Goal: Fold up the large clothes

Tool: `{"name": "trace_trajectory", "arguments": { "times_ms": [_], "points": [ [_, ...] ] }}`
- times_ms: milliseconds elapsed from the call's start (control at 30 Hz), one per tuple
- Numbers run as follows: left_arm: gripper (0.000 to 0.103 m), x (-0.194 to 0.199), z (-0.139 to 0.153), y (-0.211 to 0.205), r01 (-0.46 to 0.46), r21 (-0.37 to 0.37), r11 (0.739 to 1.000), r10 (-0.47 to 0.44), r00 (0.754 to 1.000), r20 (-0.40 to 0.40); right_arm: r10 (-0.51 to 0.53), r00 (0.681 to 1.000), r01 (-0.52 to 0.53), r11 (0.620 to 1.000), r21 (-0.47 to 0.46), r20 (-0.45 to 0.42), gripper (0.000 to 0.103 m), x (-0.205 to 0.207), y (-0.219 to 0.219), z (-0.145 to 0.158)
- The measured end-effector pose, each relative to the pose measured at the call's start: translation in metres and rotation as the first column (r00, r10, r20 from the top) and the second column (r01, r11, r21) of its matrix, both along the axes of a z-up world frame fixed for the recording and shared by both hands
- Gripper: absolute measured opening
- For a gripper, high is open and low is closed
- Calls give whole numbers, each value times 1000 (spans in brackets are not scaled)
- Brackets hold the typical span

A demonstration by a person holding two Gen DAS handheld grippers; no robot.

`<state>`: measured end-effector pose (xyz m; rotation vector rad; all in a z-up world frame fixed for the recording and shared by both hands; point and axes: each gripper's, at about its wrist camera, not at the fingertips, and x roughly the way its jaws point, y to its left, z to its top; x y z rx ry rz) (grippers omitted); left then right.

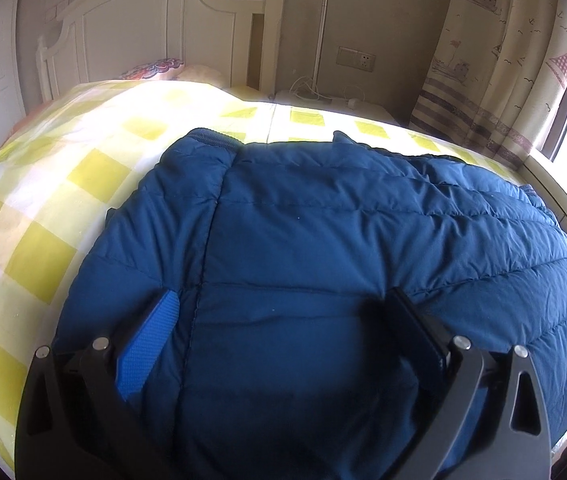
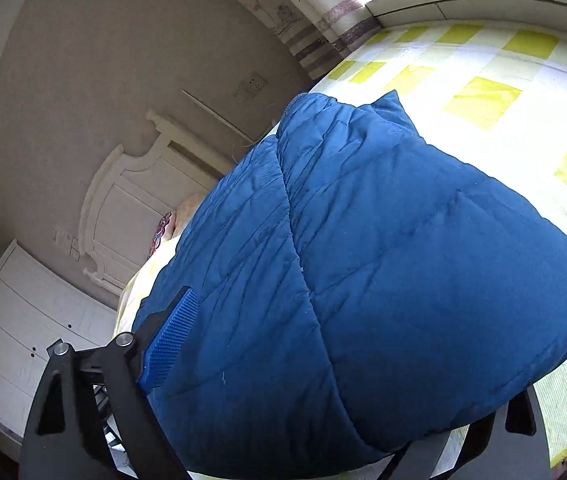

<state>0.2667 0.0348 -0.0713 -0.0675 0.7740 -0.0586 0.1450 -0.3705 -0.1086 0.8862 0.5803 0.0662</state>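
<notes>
Left wrist: checked bedspread [image 1: 43,208], white headboard [image 1: 143,28].

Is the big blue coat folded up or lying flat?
Partly folded: the blue coat has a doubled, puffy edge lifted off the checked bedsheet.

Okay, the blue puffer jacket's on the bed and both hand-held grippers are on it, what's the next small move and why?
Probably close the right hand-held gripper fully on the blue puffer jacket: a thick fold fills its jaws, one pad hidden. The left hand-held gripper rests open over the jacket on the checked bedsheet.
</notes>
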Motion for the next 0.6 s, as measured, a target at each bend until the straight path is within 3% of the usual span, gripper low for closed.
{"name": "trace_trajectory", "arguments": {
  "times_ms": [33,67,167,267,333,400,533,600],
  "points": [
    [101,0,1,-2,-5,20,1000,5,1000,-3,-19,999,18,1000,11,26,45,-2,-6,-1],
    [101,-1,4,-6,-2,47,999,2,1000,-11,-13,997,12,1000,15,76,39,-5,-11,0],
    [101,-3,23,-14,24,23,999,-23,999,-39,17,988,-3,996,-90,156,36,-22,-7,14],
    [101,2,55,-33,47,-9,999,-46,999,11,44,979,-11,987,-162,198,35,-48,-4,16],
    [101,16,68,-56,35,45,998,-36,999,36,48,979,-14,986,-167,199,35,-63,-6,12],
    [101,36,67,-84,43,78,996,-44,999,6,43,978,-9,986,-165,202,35,-74,-11,10],
    [101,47,33,-145,70,246,967,-55,996,-68,18,974,23,984,-179,226,35,-91,-18,19],
    [99,35,19,-164,87,321,943,-73,996,-54,8,971,39,980,-194,238,35,-94,-24,25]
  ]
}}
